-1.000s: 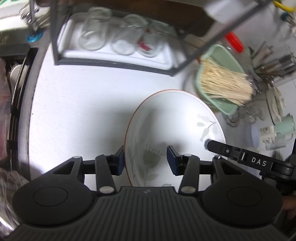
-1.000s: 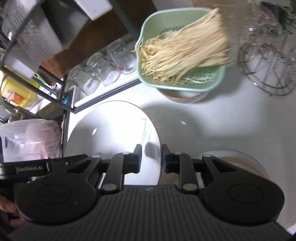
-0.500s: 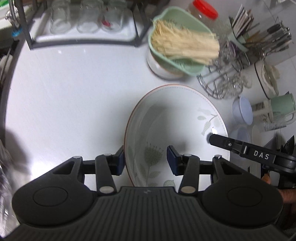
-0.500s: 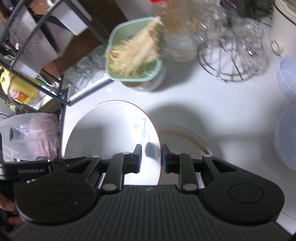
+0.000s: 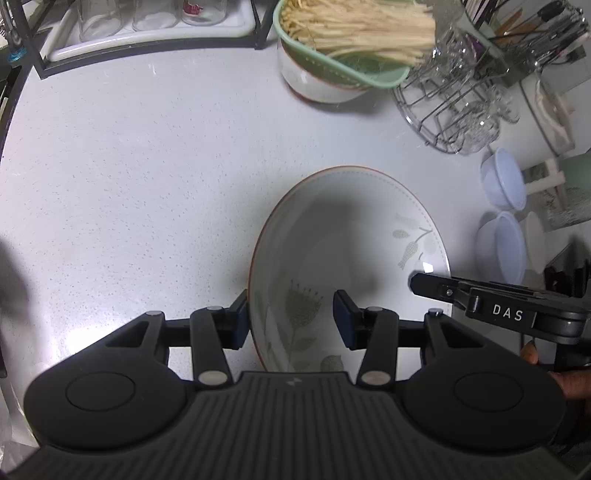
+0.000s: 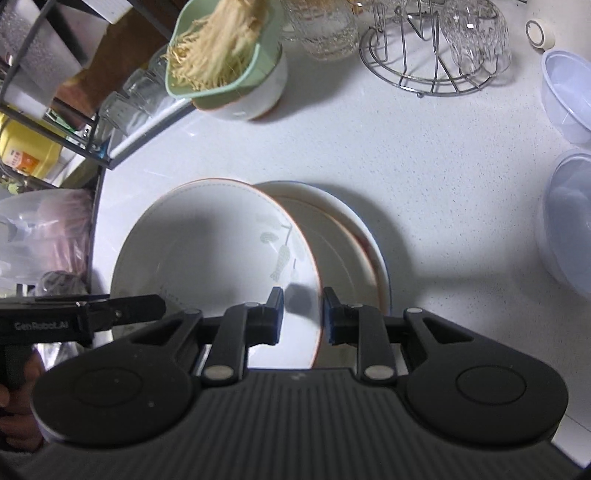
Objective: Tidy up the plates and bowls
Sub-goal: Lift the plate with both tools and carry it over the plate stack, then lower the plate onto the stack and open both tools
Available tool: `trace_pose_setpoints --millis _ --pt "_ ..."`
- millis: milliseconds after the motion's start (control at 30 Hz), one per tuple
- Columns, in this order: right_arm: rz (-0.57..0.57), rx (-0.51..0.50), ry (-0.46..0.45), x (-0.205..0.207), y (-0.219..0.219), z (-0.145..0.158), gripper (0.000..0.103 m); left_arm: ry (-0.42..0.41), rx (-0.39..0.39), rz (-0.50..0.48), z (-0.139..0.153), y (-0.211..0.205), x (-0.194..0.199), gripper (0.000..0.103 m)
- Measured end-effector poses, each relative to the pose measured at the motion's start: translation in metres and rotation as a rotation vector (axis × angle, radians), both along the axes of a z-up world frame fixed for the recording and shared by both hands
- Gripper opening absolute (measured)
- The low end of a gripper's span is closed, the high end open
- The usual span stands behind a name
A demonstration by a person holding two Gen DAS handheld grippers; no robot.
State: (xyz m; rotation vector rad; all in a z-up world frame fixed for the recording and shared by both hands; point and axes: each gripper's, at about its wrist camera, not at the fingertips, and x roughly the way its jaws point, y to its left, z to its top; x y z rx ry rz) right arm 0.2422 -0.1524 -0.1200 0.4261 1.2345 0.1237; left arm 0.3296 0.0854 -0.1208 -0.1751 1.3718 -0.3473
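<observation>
Two grippers hold one deep plate [image 5: 351,236] between them, white with an orange rim and a pale leaf-and-flower print. The left gripper [image 5: 291,321] has its blue pads either side of the plate's left rim, one pad outside the wall and one inside; the jaws stand fairly wide, and whether the inner pad actually presses on the china I cannot tell. The right gripper [image 6: 302,315] is closed down narrow on the opposite rim, a pad on each face of it. The plate hangs tilted over a white speckled counter [image 5: 129,177], and from the right-hand camera its far edge overlaps a small stack of plates [image 6: 343,236] lying flat on the counter just beside it; whether it touches them I cannot say. A person's fingertips [image 5: 569,380] show at the handle of the right tool. At the back stands a white bowl [image 5: 314,83] carrying a green colander [image 5: 369,74] full of pale noodle-like strands, with a wire rack [image 5: 443,110] of upturned glasses beside it. Two translucent plastic bowls [image 6: 569,96] sit off to the right, well apart from the plates. A dark-framed shelf with a tray of glasses [image 5: 147,22] runs along the back left.
</observation>
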Motion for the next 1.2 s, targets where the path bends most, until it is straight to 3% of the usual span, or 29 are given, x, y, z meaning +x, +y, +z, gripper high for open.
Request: trace_pose_setpoints --millis 367,767,1200 --pt "0.015 -0.027 0.039 0.0 -0.004 -0.012 0.025 0.013 0.06 -0.034 -0.008 -0.018 -0.008 0.052" --pt "-0.019 -0.035 -0.015 -0.003 -0.008 -0.008 0.024 0.038 0.06 -0.006 -0.008 -0.017 -0.004 0.052" --pt "-0.059 -0.051 -0.069 -0.019 -0.02 0.008 0.026 -0.069 0.061 0.014 0.013 -0.017 -0.026 0.052"
